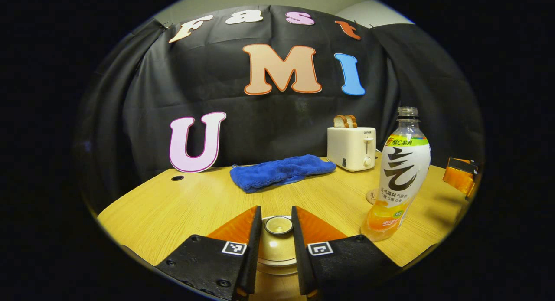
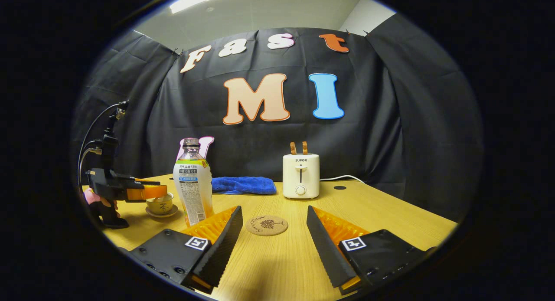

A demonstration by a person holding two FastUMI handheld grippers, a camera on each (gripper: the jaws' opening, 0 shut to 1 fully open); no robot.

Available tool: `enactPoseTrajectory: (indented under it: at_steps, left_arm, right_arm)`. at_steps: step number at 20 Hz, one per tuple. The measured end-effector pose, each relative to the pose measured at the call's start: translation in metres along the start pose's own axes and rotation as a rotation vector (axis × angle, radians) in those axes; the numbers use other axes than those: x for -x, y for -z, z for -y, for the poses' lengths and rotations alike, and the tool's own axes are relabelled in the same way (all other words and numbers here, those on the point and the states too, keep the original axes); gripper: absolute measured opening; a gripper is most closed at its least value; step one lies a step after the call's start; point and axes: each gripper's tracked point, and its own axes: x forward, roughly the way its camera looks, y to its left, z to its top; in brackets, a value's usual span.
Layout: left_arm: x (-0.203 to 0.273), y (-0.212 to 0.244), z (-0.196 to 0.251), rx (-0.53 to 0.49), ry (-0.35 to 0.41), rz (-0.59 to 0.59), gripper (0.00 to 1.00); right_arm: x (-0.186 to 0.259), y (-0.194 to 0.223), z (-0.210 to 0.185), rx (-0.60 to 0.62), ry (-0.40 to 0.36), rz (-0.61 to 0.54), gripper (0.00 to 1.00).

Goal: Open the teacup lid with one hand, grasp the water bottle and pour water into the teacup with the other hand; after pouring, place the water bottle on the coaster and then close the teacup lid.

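- the left gripper (image 1: 277,225) sits low over the teacup (image 1: 277,249), its two fingers close on either side of the lid (image 1: 278,225) knob; whether they press on it cannot be told.
- in the right gripper view the left gripper (image 2: 149,191) hangs just above the teacup (image 2: 159,204), which stands on a saucer (image 2: 161,213) near the table's left edge.
- the water bottle (image 1: 396,179) stands upright with no cap, just right of the teacup and in front of the coaster (image 2: 266,225).
- the right gripper (image 2: 273,238) hovers over the wooden table (image 2: 277,266), jaws wide apart and holding nothing, the coaster lying between its fingers farther off.
- a blue cloth (image 1: 282,171) and a white toaster (image 1: 352,148) holding bread sit at the back.
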Motion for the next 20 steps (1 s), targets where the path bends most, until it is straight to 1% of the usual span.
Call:
enactPoseTrajectory:
  at_steps: [1,2,3,4,9,10,13,14,15,16,19,20]
  left_arm:
    - [0.001,0.000,0.000,0.000,-0.004,0.007,0.33]
    - [0.001,-0.001,-0.001,0.002,-0.006,0.010,0.31]
    - [0.002,-0.001,-0.001,0.004,-0.005,0.014,0.29]
    - [0.001,-0.003,-0.002,0.006,-0.005,0.018,0.29]
    - [0.005,-0.007,-0.004,0.026,-0.014,0.053,0.29]
    - [0.006,-0.009,-0.006,0.032,-0.017,0.062,0.30]
    - [0.012,-0.015,-0.009,0.047,-0.029,0.108,0.29]
    - [0.014,-0.018,-0.010,0.045,-0.034,0.126,0.29]
    - [0.018,-0.020,-0.011,0.040,-0.040,0.143,0.29]
    - [0.020,-0.022,-0.013,0.041,-0.044,0.158,0.29]
    - [0.030,-0.020,-0.021,0.041,-0.063,0.164,0.29]
    - [0.033,-0.019,-0.025,0.039,-0.073,0.162,0.29]
  right_arm:
    - [0.000,0.000,0.000,0.000,0.000,0.000,0.95]
    - [0.000,0.000,0.000,0.000,0.000,0.000,0.92]
    - [0.000,0.000,0.000,0.000,0.000,0.000,0.95]
    - [0.000,0.000,0.000,0.000,0.000,0.000,0.92]
    - [0.000,0.000,0.000,0.000,0.000,0.000,0.92]
    - [0.000,0.000,0.000,0.000,0.000,0.000,0.95]
    - [0.000,0.000,0.000,0.000,-0.001,0.001,0.95]
    - [0.000,0.000,-0.001,0.000,-0.006,0.000,0.92]
    - [0.000,0.000,-0.002,-0.001,-0.014,0.000,0.95]
    - [0.000,0.000,-0.002,-0.001,-0.022,-0.001,0.92]
    - [0.001,0.000,-0.008,-0.002,-0.056,-0.003,0.92]
    - [0.001,0.000,-0.012,-0.002,-0.073,-0.004,0.95]
